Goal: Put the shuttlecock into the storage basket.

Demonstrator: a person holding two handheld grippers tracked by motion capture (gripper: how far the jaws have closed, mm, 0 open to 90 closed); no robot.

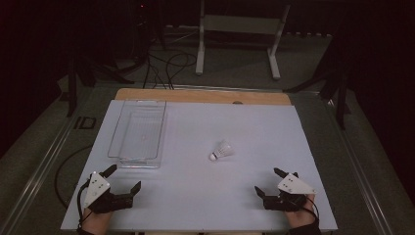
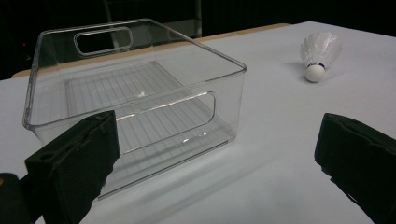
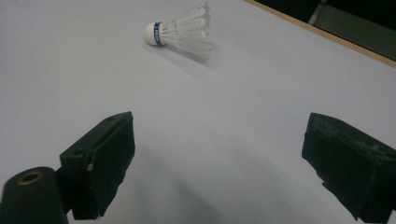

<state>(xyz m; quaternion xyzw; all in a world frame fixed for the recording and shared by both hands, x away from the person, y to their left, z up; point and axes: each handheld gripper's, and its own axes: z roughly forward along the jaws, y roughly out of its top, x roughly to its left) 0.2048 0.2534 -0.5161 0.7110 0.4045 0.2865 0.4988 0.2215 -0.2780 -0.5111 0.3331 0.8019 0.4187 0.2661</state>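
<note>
Then held both grippers, left gripper [image 1: 122, 177] and right gripper [image 1: 268, 181], near edge, jaws spread wide, empty. Left shuttlecock [image 1: 221, 150] mid-table [image 1: 254, 127], right of clear bin [image 1: 138, 132]. Bore blue band, lettering unreadable.

Bin [image 1: 138, 131] sits on table's [image 1: 254, 127] left half, just ahead of L gripper [image 1: 125, 177]; its near wall [image 2: 140, 116] blocks a straight push fwd, top open so access from above. Shuttlecock [image 1: 221, 151] lies mid-table, apart from bin, bare white surface all round it. R gripper [image 1: 269, 182], jaws wide, has unobstructed run to it [image 3: 180, 31]. Wide gap btw both grippers along near edge.
</note>
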